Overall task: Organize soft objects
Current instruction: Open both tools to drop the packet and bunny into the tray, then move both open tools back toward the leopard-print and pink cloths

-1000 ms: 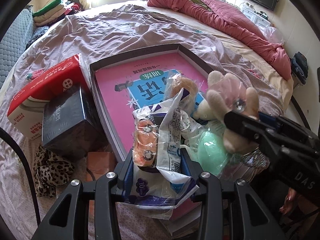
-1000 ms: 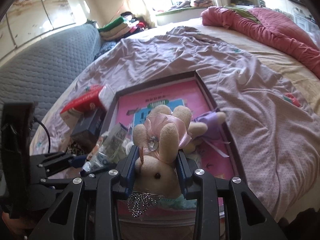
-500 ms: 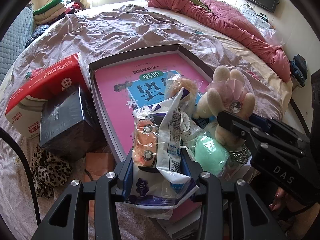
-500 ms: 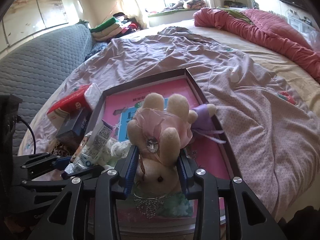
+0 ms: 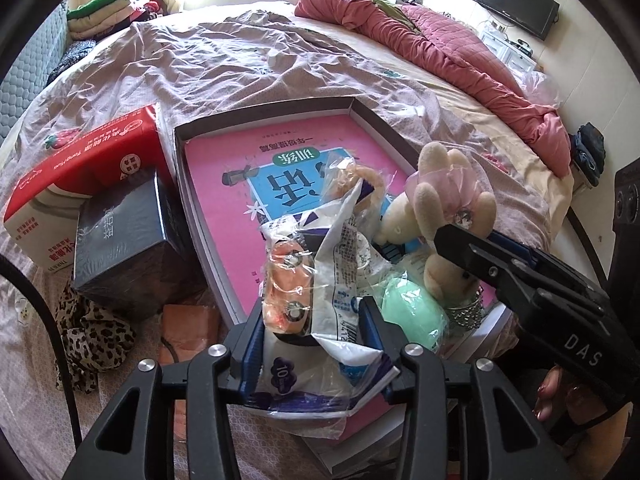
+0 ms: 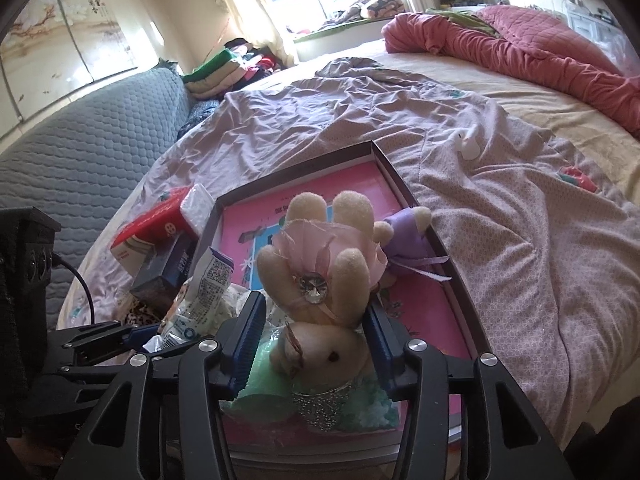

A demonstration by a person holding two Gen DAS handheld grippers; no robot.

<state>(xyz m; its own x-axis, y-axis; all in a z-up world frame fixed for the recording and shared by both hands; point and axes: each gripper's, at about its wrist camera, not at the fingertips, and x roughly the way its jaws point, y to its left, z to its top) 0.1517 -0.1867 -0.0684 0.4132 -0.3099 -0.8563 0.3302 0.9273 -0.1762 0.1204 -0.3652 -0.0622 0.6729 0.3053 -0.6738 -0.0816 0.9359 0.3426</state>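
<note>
My left gripper (image 5: 312, 320) is shut on a crinkly white and blue plastic bag (image 5: 340, 280) with small packets in it, held over the near end of a dark box lid (image 5: 182, 184) that holds a pink book (image 5: 224, 168). My right gripper (image 6: 314, 328) is shut on a cream plush rabbit (image 6: 324, 276) with a pink bow, held head down above the same lid; it also shows in the left wrist view (image 5: 448, 208). A mint green soft ball (image 5: 412, 312) lies under the rabbit. A small purple plush (image 6: 404, 236) rests by the lid's right wall.
A red tissue box (image 5: 80, 168) and a black box (image 5: 128, 240) stand left of the lid. A leopard-print cloth (image 5: 92, 332) lies near them. A rumpled lilac sheet (image 6: 500, 208) covers the bed, a red quilt (image 6: 540, 48) at the far side, a grey sofa (image 6: 80, 136) left.
My right gripper has lifted the plush rabbit up and a little forward over the lid. My left gripper and its bag have stayed almost still.
</note>
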